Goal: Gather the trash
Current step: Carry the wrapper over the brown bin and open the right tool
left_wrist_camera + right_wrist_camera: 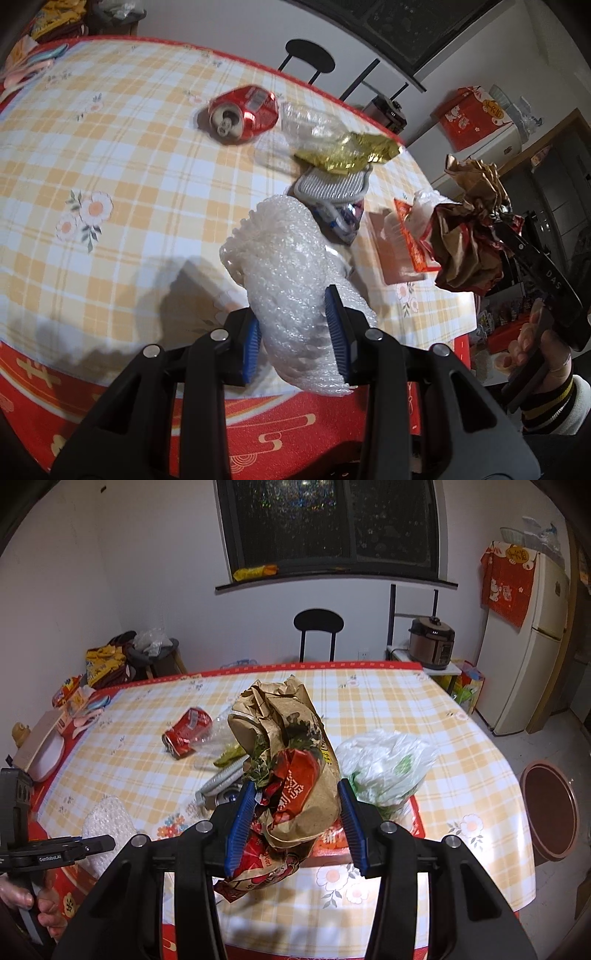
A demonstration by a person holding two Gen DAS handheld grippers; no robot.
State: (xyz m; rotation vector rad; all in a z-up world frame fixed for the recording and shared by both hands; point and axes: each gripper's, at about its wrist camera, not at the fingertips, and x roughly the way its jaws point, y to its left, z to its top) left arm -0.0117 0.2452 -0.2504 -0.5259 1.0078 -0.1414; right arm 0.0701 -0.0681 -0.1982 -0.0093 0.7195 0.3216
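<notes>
My left gripper (293, 306) is shut on a white roll of bubble wrap (291, 273) and holds it over the table's near edge; the roll also shows in the right wrist view (107, 823). My right gripper (295, 794) is shut on a crumpled wad of brown paper and red wrapper (291, 760), lifted above the table; the wad also shows in the left wrist view (469, 229). On the checked tablecloth (110, 177) lie a crushed red can (242, 114), clear plastic (306, 122), a gold foil wrapper (347, 151) and a grey ribbed piece (332, 184).
A white plastic bag (384, 768) sits on a red box (415, 823) at the table's right. A brown bin (550, 808) stands on the floor to the right. A black chair (318, 627), a cooker (431, 642) and a fridge (528, 657) are beyond the table.
</notes>
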